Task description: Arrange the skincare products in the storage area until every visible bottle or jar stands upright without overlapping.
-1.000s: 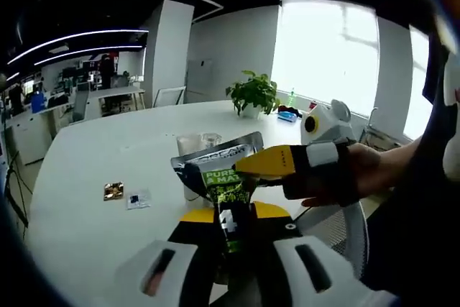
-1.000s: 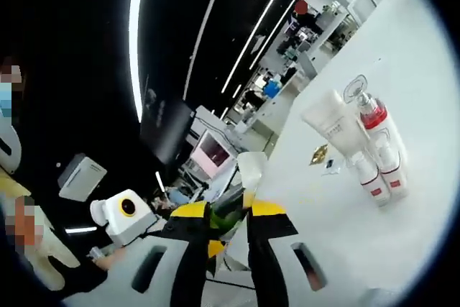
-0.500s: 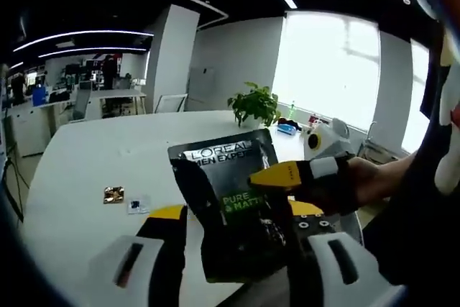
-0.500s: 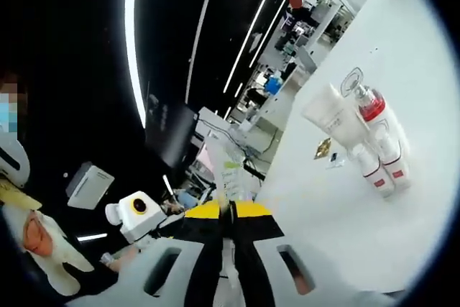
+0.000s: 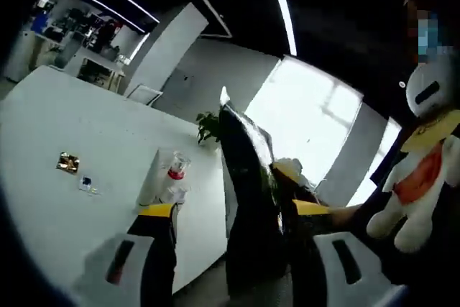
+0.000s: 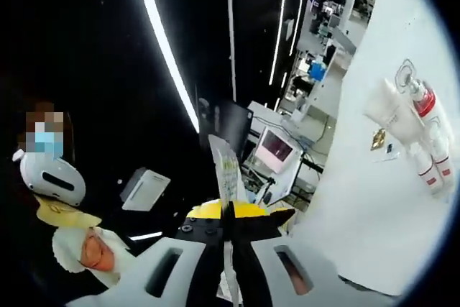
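- The right gripper has its fingers pinched tight on a dark sachet, held up in the air.
- The left gripper has its fingers spread wide around the sachet.
- Bottles stand together on the white surface.

Left gripper view: window blown out white, strongest light source; ceiling light strip glares. Backlit sachet reads near-black, print unreadable. Table evenly lit, soft shadows.

Right gripper view: mostly dark; ceiling strips overexposed. Table bright, near washed out. Strong fisheye bending at edges, slight softness throughout.
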